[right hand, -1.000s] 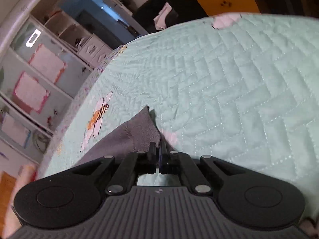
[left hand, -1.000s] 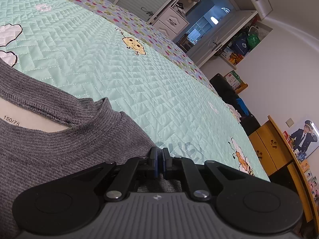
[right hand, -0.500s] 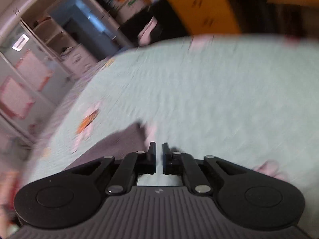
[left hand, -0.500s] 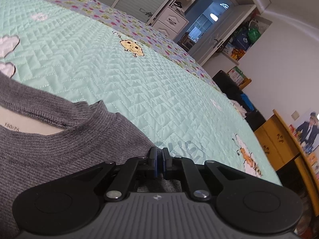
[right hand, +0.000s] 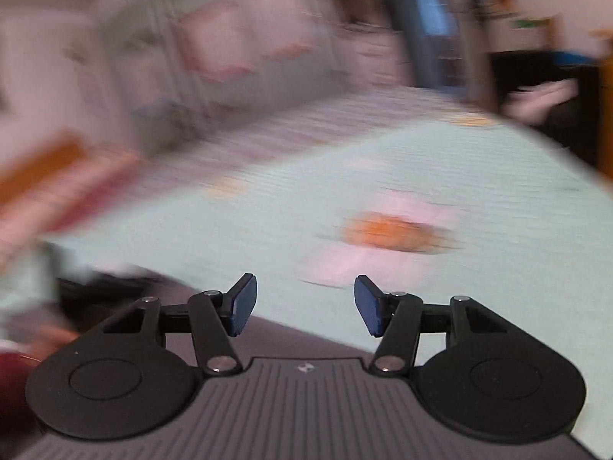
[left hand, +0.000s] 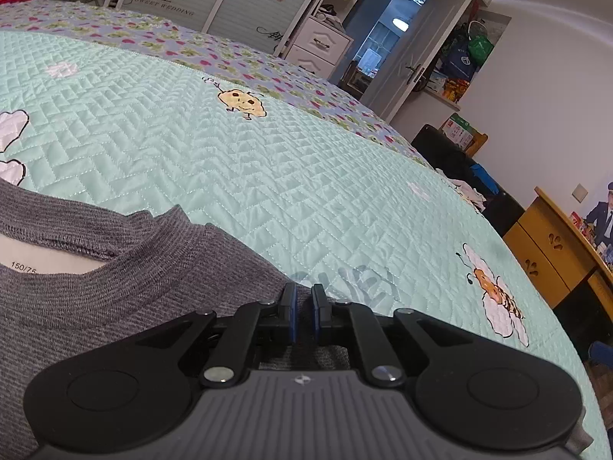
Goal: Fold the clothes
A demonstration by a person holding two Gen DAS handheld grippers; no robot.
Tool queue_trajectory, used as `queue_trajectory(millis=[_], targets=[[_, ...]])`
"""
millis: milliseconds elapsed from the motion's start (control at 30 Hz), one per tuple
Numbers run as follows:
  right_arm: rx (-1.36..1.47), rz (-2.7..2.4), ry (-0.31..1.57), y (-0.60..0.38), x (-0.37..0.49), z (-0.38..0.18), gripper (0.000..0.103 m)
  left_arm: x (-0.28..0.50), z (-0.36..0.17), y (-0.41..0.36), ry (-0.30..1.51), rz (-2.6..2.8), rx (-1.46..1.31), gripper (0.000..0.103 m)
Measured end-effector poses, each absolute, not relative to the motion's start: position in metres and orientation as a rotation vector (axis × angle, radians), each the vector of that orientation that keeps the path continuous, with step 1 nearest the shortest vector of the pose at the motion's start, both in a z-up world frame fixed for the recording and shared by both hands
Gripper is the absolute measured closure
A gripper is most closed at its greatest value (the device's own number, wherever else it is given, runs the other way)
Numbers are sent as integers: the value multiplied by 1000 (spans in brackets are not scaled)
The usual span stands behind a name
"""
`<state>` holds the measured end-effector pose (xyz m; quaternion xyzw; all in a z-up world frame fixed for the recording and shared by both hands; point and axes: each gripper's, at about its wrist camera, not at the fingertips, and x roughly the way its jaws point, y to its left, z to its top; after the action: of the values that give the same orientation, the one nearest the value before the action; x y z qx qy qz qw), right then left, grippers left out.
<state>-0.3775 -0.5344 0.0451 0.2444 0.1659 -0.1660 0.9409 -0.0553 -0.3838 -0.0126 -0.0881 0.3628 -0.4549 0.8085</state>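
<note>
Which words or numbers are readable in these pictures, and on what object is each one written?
"150/75": white neck label inside the grey sweater.
"SWEET WEDDING": wardrobe door, with two large characters above it that I cannot read.
Posters on the wardrobe: print too small.
Right wrist view: blurred, nothing legible.

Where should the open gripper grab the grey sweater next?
Probably the shoulder edge of the grey sweater on the far side of the neck opening from the left gripper, which pinches one shoulder. The right gripper, jaws opening with nothing between them, should slide in low from the side, since the cloth lies flat.
</note>
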Motion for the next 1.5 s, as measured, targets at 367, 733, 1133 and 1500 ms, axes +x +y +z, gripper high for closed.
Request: queue_trajectory(millis=[367,733,1133,1500], targets=[[885,-464,438,-536,-394,-9,87,-90,19,-384,655,-888,-135,71],[1102,-313,400,-570,-298,-46,103,-149,2,-432,698,-1104,63,66],[1066,-453,241,-539,-450,-39,88,-202,15,-414,713,-1131,57,51],[1151,-559,91,-507,-494,-43,64,-230,28,-395,759,-1068,153,50]])
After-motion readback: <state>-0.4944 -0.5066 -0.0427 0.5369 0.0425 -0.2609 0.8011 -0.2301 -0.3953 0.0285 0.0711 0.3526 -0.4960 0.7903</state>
